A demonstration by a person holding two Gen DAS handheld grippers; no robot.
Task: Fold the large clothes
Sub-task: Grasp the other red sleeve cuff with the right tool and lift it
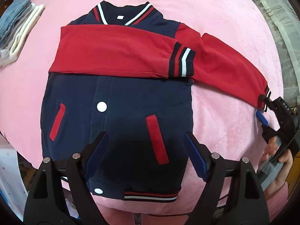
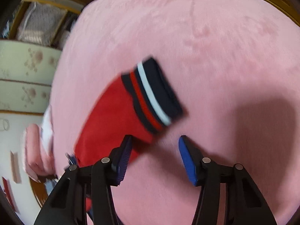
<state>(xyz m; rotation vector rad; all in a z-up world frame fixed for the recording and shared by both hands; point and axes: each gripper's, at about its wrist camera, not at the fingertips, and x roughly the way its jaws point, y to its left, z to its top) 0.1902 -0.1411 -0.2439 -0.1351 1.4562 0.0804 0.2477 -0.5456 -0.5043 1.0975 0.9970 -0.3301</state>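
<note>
A navy jacket (image 1: 116,116) with red sleeves lies front up on a pink blanket (image 1: 225,127). Its left sleeve (image 1: 112,52) is folded across the chest. Its right sleeve (image 1: 230,65) stretches out to the right. My left gripper (image 1: 146,138) is open above the jacket's lower front, holding nothing. My right gripper (image 2: 153,140) is open at the end of the right sleeve (image 2: 112,116), whose striped cuff (image 2: 153,95) lies just beyond its fingers. In the left wrist view the right gripper (image 1: 262,108) sits at that cuff with jaws apart.
A stack of folded clothes (image 1: 16,31) lies at the blanket's far left. Wooden furniture and floral-patterned drawers (image 2: 24,75) stand beyond the blanket's left edge in the right wrist view. A curtain (image 1: 281,28) hangs at the right.
</note>
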